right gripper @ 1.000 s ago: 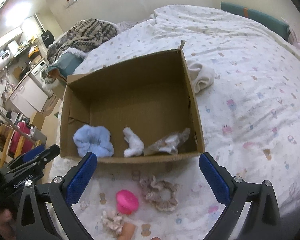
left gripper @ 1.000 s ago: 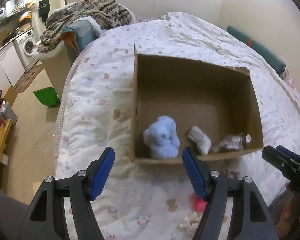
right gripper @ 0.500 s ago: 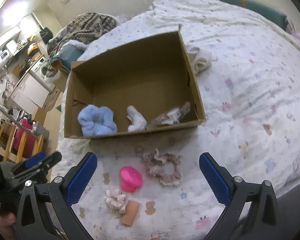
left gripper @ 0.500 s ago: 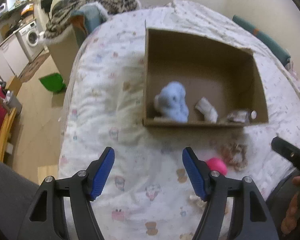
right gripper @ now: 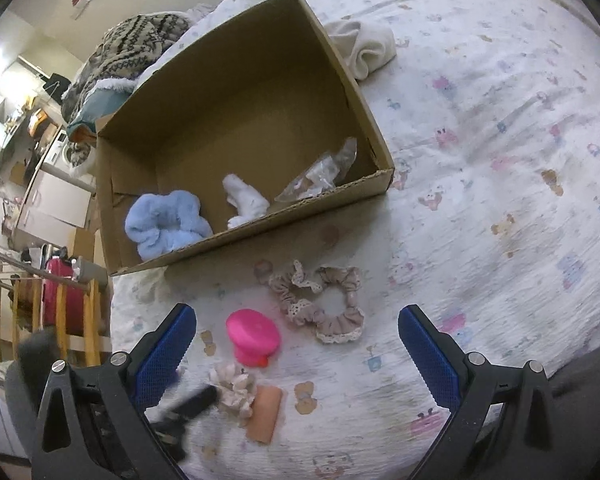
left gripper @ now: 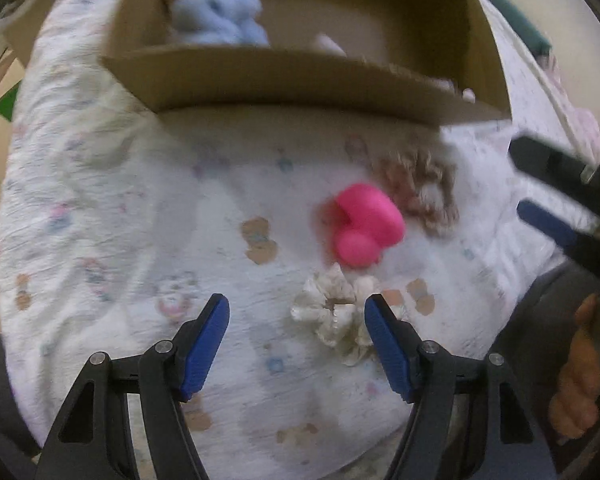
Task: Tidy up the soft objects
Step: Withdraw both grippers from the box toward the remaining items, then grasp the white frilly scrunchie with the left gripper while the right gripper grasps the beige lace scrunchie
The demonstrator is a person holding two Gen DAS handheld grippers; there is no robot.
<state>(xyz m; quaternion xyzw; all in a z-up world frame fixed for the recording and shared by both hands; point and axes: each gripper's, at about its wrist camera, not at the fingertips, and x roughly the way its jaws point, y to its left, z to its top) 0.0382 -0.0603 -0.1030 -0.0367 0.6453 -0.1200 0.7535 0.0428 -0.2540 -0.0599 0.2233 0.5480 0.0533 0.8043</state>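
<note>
A cardboard box (right gripper: 372, 128) sits on the bed and holds a blue fluffy scrunchie (right gripper: 166, 226), a white soft piece (right gripper: 246, 200) and a clear plastic bag (right gripper: 320, 174). In front of it lie a beige lace scrunchie (right gripper: 320, 306), a pink round object (right gripper: 254, 334), a cream scrunchie (right gripper: 234, 392) and an orange piece (right gripper: 265, 412). My left gripper (left gripper: 296, 344) is open, low over the bed, with the cream scrunchie (left gripper: 336, 316) between its fingers, by the right one. My right gripper (right gripper: 296, 356) is open and empty above the loose items.
A white folded cloth (right gripper: 366, 48) lies beyond the box's right wall. The bed edge is at the left, with a wooden rack and pink case (right gripper: 64, 304) beside it. A patterned blanket pile (right gripper: 136, 44) lies behind the box.
My left gripper has dropped down and forward toward the cream scrunchie, which now sits between its fingers. My right gripper has pulled back slightly and tilted; the box looks farther away.
</note>
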